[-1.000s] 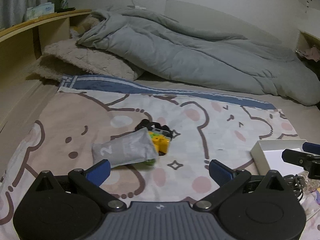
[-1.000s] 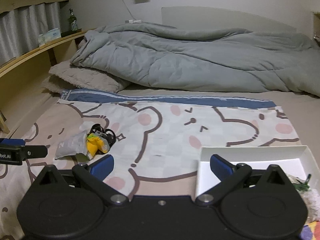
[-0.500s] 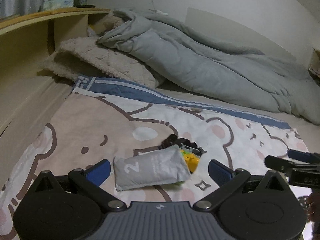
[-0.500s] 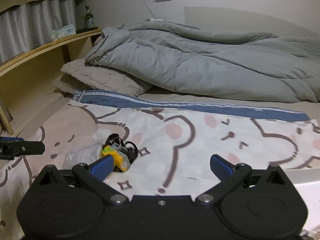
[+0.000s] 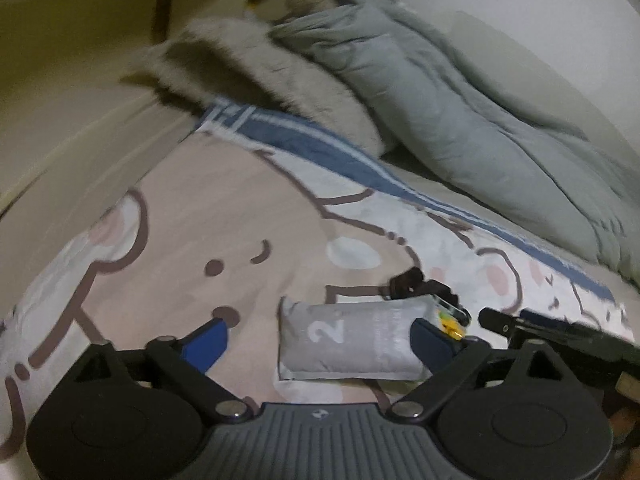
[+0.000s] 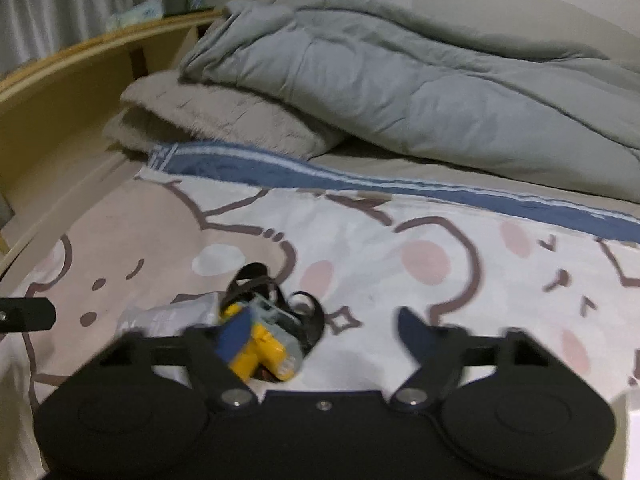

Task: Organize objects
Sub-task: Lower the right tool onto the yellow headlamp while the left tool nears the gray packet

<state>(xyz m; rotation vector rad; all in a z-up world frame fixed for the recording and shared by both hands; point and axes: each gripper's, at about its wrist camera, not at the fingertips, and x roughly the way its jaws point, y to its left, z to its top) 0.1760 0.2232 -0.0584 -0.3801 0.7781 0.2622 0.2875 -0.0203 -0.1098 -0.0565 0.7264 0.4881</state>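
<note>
You were working in a home bedroom, on a bed. A rumpled grey duvet (image 6: 420, 92) filled the upper right of the frame, a fuzzy beige pillow (image 6: 224, 120) lay at centre left, a cartoon-bear sheet (image 6: 380, 252) covered the mattress, and a wooden headboard shelf (image 6: 80, 64) with a curtain (image 6: 60, 12) stood upper left.

pouch (image 5: 352, 340) left of toy (image 6: 266, 346)
</note>
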